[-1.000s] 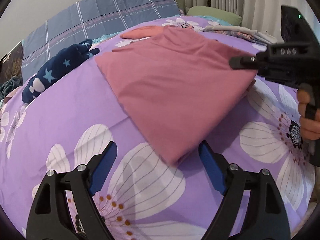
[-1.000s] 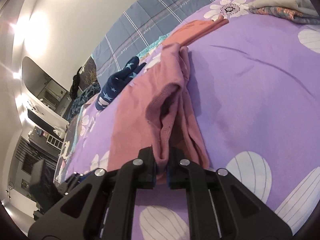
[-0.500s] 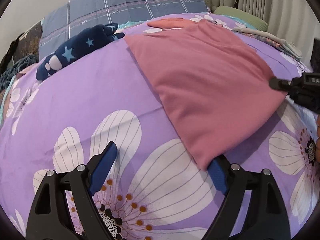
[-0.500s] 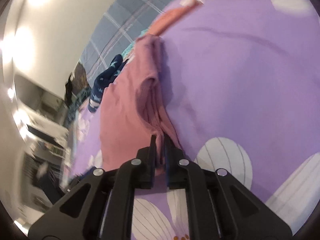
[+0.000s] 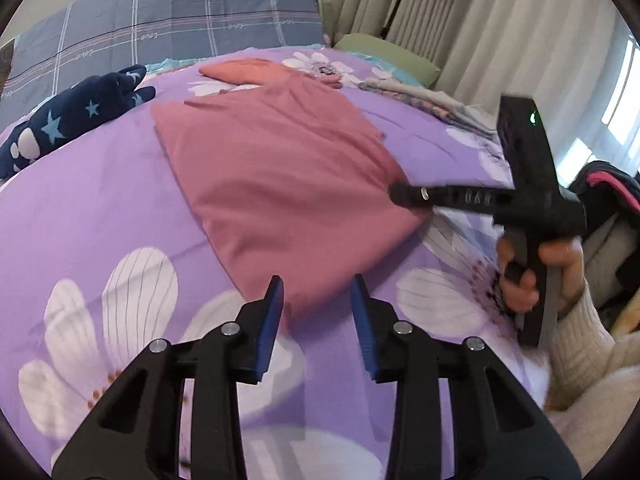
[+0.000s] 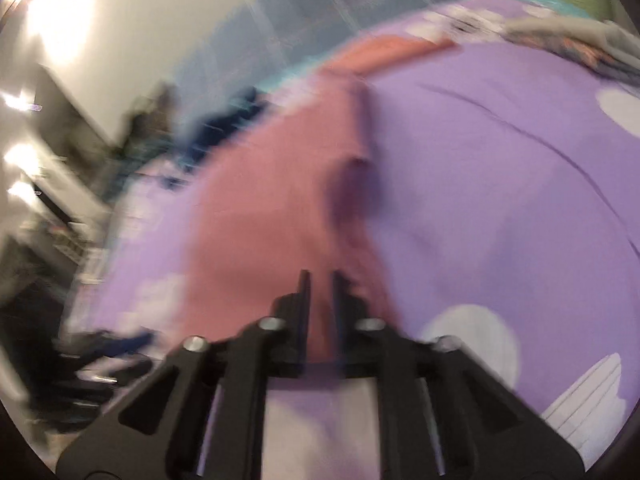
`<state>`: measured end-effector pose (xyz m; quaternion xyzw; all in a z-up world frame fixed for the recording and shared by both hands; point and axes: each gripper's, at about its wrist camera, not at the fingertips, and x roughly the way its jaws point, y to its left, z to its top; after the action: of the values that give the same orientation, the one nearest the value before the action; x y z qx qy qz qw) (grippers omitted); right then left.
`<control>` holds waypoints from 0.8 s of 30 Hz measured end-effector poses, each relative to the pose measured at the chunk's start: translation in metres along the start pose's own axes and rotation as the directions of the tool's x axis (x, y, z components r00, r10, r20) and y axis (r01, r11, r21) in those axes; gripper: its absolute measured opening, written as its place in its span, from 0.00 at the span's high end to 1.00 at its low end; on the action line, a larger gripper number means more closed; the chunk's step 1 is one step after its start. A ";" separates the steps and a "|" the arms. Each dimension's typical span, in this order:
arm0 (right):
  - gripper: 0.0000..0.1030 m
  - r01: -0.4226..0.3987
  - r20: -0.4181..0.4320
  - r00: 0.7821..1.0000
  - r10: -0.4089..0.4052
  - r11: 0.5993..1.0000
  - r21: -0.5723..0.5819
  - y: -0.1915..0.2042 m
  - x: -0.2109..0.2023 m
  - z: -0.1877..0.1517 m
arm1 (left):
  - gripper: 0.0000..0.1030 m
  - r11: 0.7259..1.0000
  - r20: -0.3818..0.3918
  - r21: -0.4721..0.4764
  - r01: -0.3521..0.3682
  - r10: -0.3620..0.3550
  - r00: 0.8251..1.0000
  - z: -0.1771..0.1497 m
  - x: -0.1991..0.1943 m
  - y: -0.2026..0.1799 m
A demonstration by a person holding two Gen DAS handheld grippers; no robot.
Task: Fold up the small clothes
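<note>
**Left wrist view: 2 grippers at the pink garment's near corners**

Left wrist view: pink garment [image 5: 280, 184] lies flat on the purple flowered bedsheet [image 5: 80, 200], folded to a rough rectangle, 1 corner pointing at the camera. Left gripper [image 5: 316, 304] sits at that near corner. Its jaws have just been closing and now stand part-way apart, with the corner tip between the blue pads [image 5: 272, 316]. The pads do not press the cloth; a gap shows on both sides.

Right gripper [image 5: 400, 194] comes in from the right, held by a hand [image 5: 536, 272] in a cream knit sleeve [image 5: 580, 344]. Its tip meets the garment's right corner. From this side the fingers look pressed together, but the contact itself is hidden.

Right wrist view: heavily blurred. Right gripper [image 6: 320, 280] has its 2 fingers nearly together, with pink cloth [image 6: 260, 220] in the narrow slot between them, so it is pinching the garment's edge. The fabric bunches up into a ridge just past the tips.

Around it, in the left wrist view:
- navy star-print garment [image 5: 76, 116] at far left, well apart from the pink one
- orange cloth [image 5: 244, 70] beyond the pink garment's far edge
- stack of folded clothes [image 5: 432, 100] at far right
- blue plaid pillow [image 5: 160, 28] and green pillow [image 5: 384, 54] at the head of the bed
- curtains [image 5: 460, 12] behind
</note>
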<state>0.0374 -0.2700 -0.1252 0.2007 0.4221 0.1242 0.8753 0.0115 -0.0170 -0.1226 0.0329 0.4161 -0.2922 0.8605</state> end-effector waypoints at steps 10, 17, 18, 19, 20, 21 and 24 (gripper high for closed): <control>0.79 -0.055 -0.003 0.999 0.055 0.997 -0.059 0.013 -0.028 0.038 | 0.59 0.996 -0.013 -0.017 -0.090 0.090 0.996 0.015 0.017 0.015; 0.55 0.055 0.064 0.997 -0.045 0.985 -0.166 0.022 0.012 0.139 | 0.41 0.971 0.050 -0.200 -0.132 0.145 0.988 0.086 0.042 0.084; 0.54 0.054 0.037 0.998 -0.049 0.988 -0.148 0.018 0.029 0.152 | 0.41 0.963 0.050 -0.237 -0.129 0.145 0.988 0.095 0.048 0.095; 0.50 0.042 0.018 0.999 -0.040 0.990 -0.137 0.016 0.041 0.161 | 0.41 0.955 0.049 -0.270 -0.121 0.139 0.989 0.105 0.056 0.108; 0.44 0.025 0.003 1.000 -0.025 0.991 -0.135 0.015 0.051 0.166 | 0.41 0.950 0.046 -0.290 -0.113 0.131 0.990 0.113 0.063 0.116; 0.41 0.002 -0.018 1.000 -0.005 0.990 -0.139 0.018 0.062 0.171 | 0.41 0.945 0.043 -0.308 -0.108 0.127 0.991 0.122 0.071 0.123; 0.42 0.016 -0.026 0.999 -0.021 0.983 -0.183 0.026 0.088 0.179 | 0.40 0.923 0.017 -0.376 -0.079 0.093 0.996 0.139 0.096 0.147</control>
<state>0.2307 -0.2570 -0.0732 0.1140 0.4229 0.1571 0.8851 0.2325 0.0177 -0.1301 -0.1190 0.4477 -0.1697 0.8698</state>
